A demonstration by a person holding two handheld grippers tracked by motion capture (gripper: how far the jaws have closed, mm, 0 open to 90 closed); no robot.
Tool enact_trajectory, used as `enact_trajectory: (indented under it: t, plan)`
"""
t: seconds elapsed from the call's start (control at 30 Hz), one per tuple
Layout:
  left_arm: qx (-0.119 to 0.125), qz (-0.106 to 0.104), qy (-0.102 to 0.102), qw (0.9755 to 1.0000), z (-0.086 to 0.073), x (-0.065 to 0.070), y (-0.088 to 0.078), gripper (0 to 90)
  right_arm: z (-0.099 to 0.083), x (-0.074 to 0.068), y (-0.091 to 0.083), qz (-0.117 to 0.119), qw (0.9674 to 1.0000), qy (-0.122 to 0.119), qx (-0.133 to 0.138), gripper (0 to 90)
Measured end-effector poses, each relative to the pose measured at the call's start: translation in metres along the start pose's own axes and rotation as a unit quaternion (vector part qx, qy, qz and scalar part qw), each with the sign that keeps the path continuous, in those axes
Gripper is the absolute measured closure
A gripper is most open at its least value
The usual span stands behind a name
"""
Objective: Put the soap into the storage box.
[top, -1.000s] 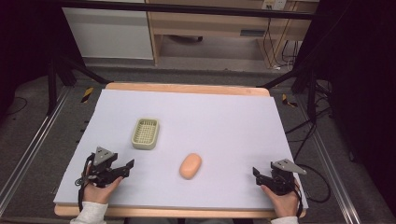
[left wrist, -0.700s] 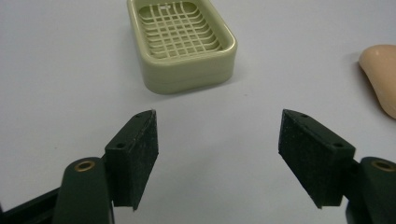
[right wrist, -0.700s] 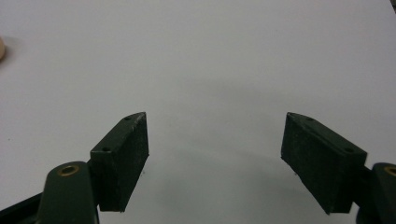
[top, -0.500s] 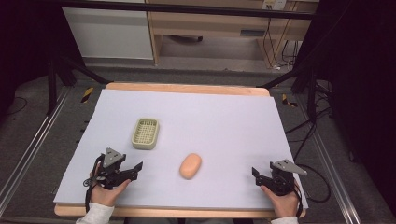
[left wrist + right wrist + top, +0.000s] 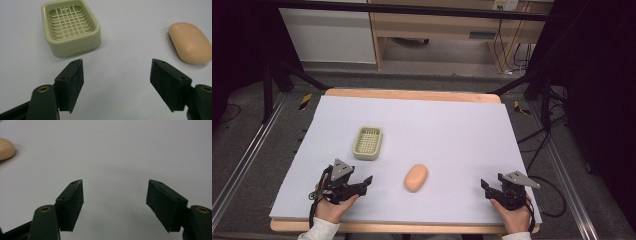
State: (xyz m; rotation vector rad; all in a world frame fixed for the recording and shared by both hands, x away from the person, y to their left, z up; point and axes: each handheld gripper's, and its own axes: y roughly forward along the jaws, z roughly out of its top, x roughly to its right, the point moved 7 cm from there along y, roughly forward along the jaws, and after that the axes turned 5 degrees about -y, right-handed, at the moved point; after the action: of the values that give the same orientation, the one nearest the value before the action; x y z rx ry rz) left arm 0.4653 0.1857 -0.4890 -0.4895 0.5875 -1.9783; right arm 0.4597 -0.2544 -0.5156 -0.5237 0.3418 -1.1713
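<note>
Cut off at the left edge of the right gripper view: a peach soap bar [image 5: 6,148], only its rounded end visible. Forearms cropped by the bottom edge of the high view, just the hands and cuffs showing.

Left gripper [image 5: 362,184] held low near the front left of the pale surface [image 5: 452,130], fingers [image 5: 71,83] spread wide with nothing between them, pointed forward and toward the middle. Right gripper [image 5: 486,187] held low at the front right, fingers [image 5: 70,203] likewise spread and empty, aimed toward the left.

Soap bar lying flat on the surface, ahead and to the right of the left fingers, well apart from the right fingers, long axis running front to back with a slight tilt. Pale green soap dish [image 5: 71,26] ahead and left of the left fingers, grid bottom up, long axis also front to back.
</note>
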Motion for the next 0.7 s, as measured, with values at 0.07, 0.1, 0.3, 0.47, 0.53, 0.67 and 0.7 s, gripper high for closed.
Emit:
enact_trajectory:
  t: [0.07, 0.1, 0.3, 0.47, 0.53, 0.67, 0.7]
  plan:
    - [-0.001, -0.003, 0.000, 1.0000, 0.001, 0.003, 0.001, 26.6, 0.000, 0.000, 0.000, -0.002, 1.0000, -0.005, 0.001, 33.3]
    - [-0.001, -0.003, 0.003, 1.0000, 0.001, 0.004, 0.001, 26.6, 0.000, -0.001, 0.000, 0.000, 1.0000, -0.003, 0.001, 34.2]
    - [-0.005, -0.011, 0.008, 0.9999, 0.003, 0.011, 0.004, 26.9, 0.001, -0.001, -0.001, -0.002, 0.9999, -0.010, 0.004, 40.6]
    - [-0.002, -0.014, 0.010, 0.9999, 0.006, 0.015, 0.005, 27.3, 0.002, -0.003, -0.001, 0.001, 0.9999, -0.013, 0.002, 44.9]
    - [-0.001, -0.014, 0.012, 0.9998, 0.006, 0.016, 0.005, 27.6, 0.002, -0.003, -0.001, 0.001, 0.9999, -0.013, 0.001, 45.8]
    - [0.004, -0.016, 0.010, 0.9998, 0.010, 0.017, 0.005, 27.9, 0.002, -0.004, -0.001, 0.002, 0.9999, -0.014, 0.001, 49.7]
    - [0.004, -0.017, 0.011, 0.9998, 0.011, 0.018, 0.004, 28.0, 0.002, -0.003, -0.001, 0.001, 0.9999, -0.016, 0.002, 50.2]
